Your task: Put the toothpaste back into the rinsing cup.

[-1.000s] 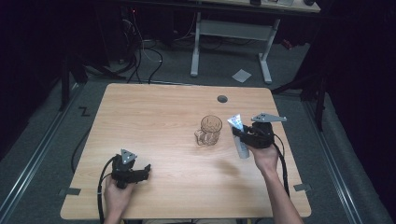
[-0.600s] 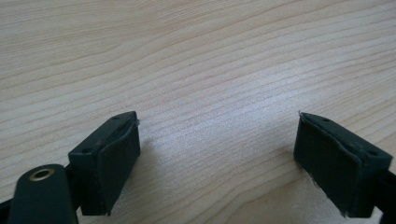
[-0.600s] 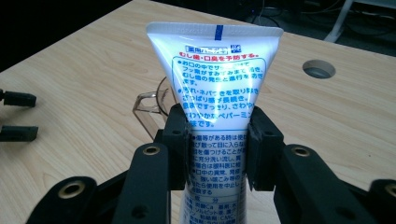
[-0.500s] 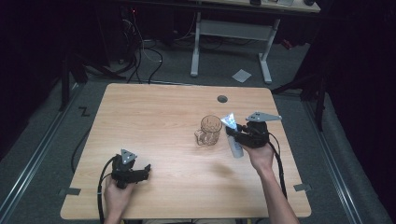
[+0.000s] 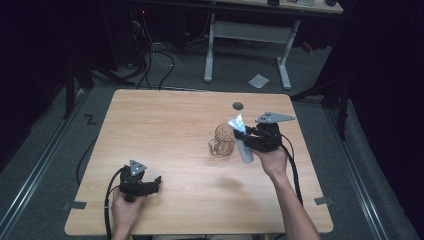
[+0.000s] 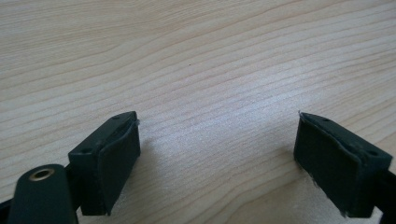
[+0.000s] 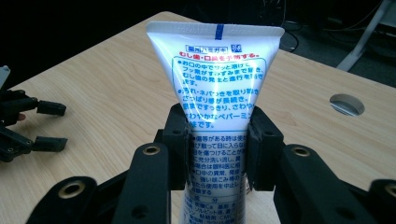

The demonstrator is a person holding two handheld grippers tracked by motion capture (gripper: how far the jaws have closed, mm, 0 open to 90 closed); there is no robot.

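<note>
Nearest to us, the left tongs (image 5: 151, 184) rest low on the wooden surface (image 5: 165, 130) at its near left, held in the left hand (image 5: 125, 210), with a grey three-cornered plate on top and a black cable looping off toward the surface's front edge. From the left gripper view we see their two black padded jaws standing wide apart with nothing but bare wood grain between them, so we read these tongs (image 6: 219, 154) as open and holding nothing. Further along, on the right side, the right hand (image 5: 272, 161) holds the right tongs (image 5: 244, 136) raised above the surface, its forearm reaching in from the near edge. In the right gripper view we see those tongs (image 7: 218, 149) closed firmly on a white toothpaste tube (image 7: 215, 84) with blue and red printing; the jaws press against both sides of its lower body, and the flat crimped end stands upward. In the high view the tube (image 5: 241, 137) appears tilted, its crimped end bright, just beside a clear glass mug (image 5: 223, 140) that stands upright near the middle right of the surface. Beyond the mug we see a round cable hole (image 5: 238, 106) near the far edge. Beyond the surface, a grey floor carries a white desk frame (image 5: 247, 45) and tangled cables.
</note>
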